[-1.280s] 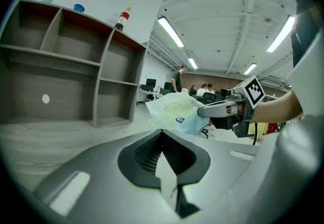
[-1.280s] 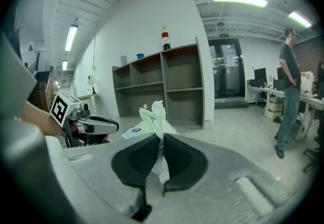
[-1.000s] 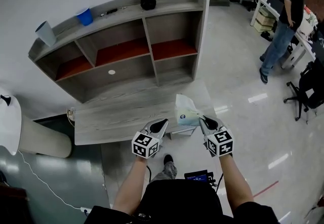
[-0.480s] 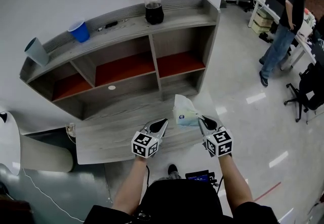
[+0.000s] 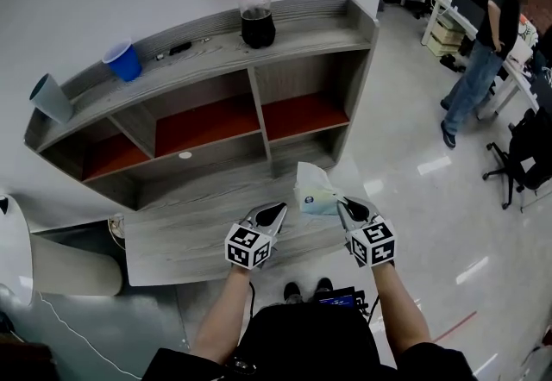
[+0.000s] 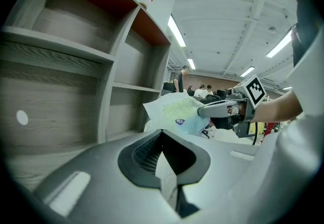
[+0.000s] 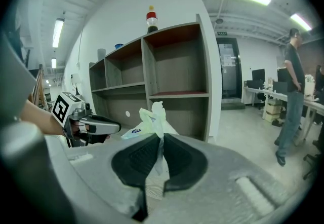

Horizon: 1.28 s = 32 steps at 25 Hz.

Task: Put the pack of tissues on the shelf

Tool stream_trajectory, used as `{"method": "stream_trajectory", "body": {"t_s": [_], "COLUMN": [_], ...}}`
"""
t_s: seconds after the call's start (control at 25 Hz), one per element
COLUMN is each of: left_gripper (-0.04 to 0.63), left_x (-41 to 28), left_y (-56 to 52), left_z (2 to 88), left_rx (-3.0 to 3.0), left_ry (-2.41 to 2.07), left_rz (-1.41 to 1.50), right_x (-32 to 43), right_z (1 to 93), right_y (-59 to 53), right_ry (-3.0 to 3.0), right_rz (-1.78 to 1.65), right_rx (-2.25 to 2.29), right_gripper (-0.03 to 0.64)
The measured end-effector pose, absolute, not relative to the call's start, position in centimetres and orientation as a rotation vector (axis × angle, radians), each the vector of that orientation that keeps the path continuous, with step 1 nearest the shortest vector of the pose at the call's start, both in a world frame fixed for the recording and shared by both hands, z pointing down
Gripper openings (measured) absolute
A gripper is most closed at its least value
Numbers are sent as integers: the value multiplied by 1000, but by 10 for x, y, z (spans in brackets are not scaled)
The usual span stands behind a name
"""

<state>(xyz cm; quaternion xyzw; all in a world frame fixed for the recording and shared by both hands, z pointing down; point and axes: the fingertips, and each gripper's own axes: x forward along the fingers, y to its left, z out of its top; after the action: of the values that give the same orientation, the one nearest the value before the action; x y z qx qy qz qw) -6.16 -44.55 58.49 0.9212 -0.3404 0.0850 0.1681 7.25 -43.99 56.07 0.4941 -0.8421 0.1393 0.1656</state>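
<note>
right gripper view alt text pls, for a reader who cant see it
The right tool is shut on the pack of tissues, held in front of a grey shelf with open compartments. The left tool is at the left, a bottle stands atop the shelf, and a person stands at the right.

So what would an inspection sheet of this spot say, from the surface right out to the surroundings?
surface: grey wood table in front of the shelf.
job's things: tissues held in the air over the table's right end, not yet on the shelf.
clutter: bottle, blue cup and grey cup on the shelf top.
grippers: right tool shut on the tissues' wrapper; left tool shut, empty.
cables: thin white cable on the floor at the left.
surroundings: person standing by desks at the far right; office chair; glossy floor.
</note>
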Motion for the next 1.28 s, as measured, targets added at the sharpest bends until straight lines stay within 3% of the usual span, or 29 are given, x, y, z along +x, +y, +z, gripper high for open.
{"method": "stream_trajectory", "body": {"t_s": [1.28], "left_gripper": [-2], "left_x": [-13], "left_y": [-453], "left_z": [591], "left_rx": [2537], "left_ry": [-1128], "left_rz": [313], "right_x": [108], "right_z": [566], "right_y": [-464], "right_ry": [-2502], "right_rz": [390], "right_rx": [1198], "right_gripper": [23]}}
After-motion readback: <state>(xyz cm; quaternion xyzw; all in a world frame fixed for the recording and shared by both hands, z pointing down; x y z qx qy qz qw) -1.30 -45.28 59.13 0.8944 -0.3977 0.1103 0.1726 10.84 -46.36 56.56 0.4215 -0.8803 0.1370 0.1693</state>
